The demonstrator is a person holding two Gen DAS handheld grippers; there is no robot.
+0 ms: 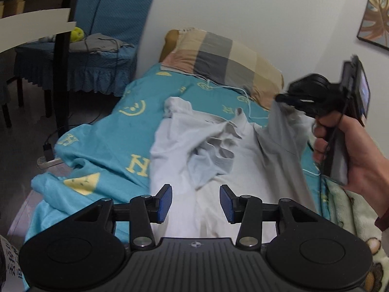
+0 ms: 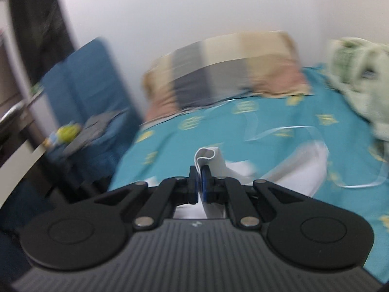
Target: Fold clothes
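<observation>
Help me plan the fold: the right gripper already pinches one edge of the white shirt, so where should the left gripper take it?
Probably the white shirt's left edge lying flat on the bedspread, approached from above and that side; the middle is bunched, offering no clean hem.

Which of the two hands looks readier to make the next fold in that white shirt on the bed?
The right. Its gripper is already shut on an edge of the shirt and holds it lifted off the bed. The left gripper hovers over the shirt's near part with jaws open, holding nothing.
</observation>
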